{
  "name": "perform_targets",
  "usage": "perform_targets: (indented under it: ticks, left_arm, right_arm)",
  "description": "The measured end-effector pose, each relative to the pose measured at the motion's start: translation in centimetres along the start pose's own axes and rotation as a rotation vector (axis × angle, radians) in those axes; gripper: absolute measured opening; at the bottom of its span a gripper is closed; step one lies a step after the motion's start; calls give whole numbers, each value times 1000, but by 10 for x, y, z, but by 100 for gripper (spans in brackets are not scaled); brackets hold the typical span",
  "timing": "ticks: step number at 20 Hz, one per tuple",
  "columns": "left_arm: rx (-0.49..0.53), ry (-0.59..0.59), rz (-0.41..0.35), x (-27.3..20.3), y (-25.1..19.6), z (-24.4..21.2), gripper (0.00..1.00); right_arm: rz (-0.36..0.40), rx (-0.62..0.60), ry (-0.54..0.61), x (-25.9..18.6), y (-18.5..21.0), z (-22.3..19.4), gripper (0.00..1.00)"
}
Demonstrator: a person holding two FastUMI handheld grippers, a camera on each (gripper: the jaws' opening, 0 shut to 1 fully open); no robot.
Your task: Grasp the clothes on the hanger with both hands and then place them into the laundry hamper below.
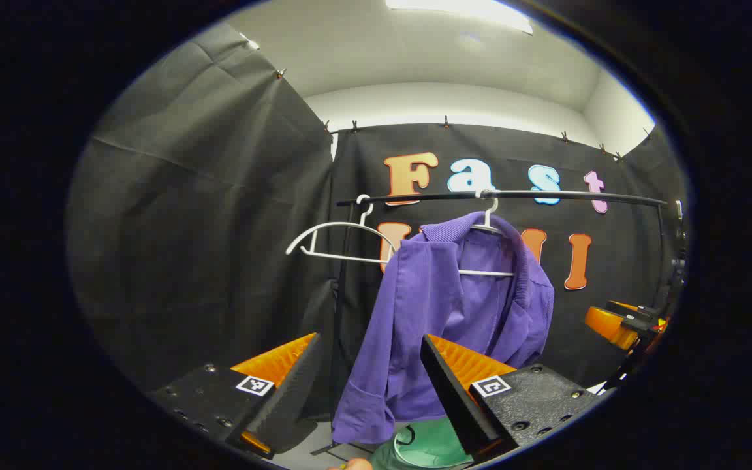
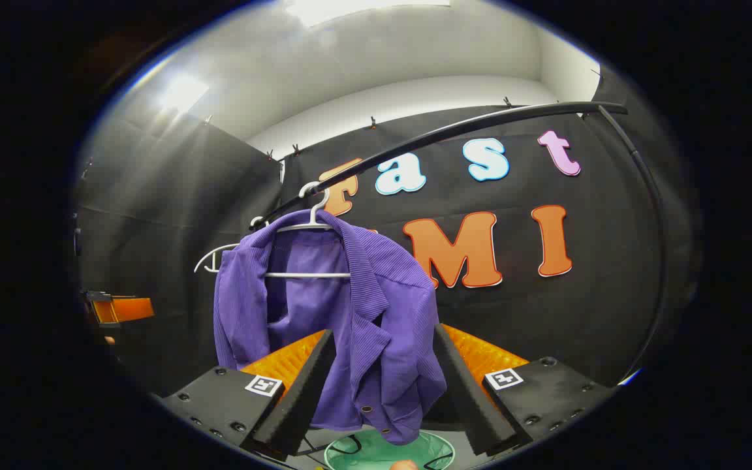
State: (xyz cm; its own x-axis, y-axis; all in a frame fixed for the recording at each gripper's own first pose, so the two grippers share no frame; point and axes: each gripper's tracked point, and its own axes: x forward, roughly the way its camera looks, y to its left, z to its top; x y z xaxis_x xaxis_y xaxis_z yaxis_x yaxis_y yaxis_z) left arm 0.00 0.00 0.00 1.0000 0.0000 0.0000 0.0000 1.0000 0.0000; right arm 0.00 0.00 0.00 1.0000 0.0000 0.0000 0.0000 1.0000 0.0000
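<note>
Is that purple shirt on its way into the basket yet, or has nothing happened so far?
Nothing is done yet: the purple shirt hangs on its white hanger from the rail. In hand: both tools, left and right, are open, lined up on the cloth. Left: grip it, lift it off, drop it into the green hamper below.

So the black rail (image 1: 546, 194) is what carries everything here, running straight across in front of the booth wall, with a thin upright post (image 1: 342, 287) under its left end. Two white hangers hook over it. The bare hanger (image 1: 340, 241) sits right at the left end. The other hanger (image 1: 488, 225) hangs near the middle of the rail with a purple shirt (image 1: 454, 313) draped on it, open at the front, one side drooping lower.
</note>
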Motion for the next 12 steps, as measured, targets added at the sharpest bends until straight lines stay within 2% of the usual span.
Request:
perform_targets:
  ticks: [2, 4, 5, 6, 12]
  left_arm:
    - [6, 2, -7, 6, -5, 2, 92]
    - [10, 3, -20, 8, -9, 1, 92]
    - [13, 6, -26, 9, -11, 0, 95]
    - [17, 9, -31, 12, -14, 0, 92]
    - [41, 16, -39, 21, -22, -2, 92]
  right_arm:
    - [-8, 3, 4, 2, -5, 1, 97]
    - [-25, 2, 1, 4, -12, 3, 97]
    - [-30, 2, -2, 6, -14, 3, 98]
    - [-31, 2, -2, 8, -15, 2, 98]
    - [-15, 8, 23, 17, -12, -11, 98]
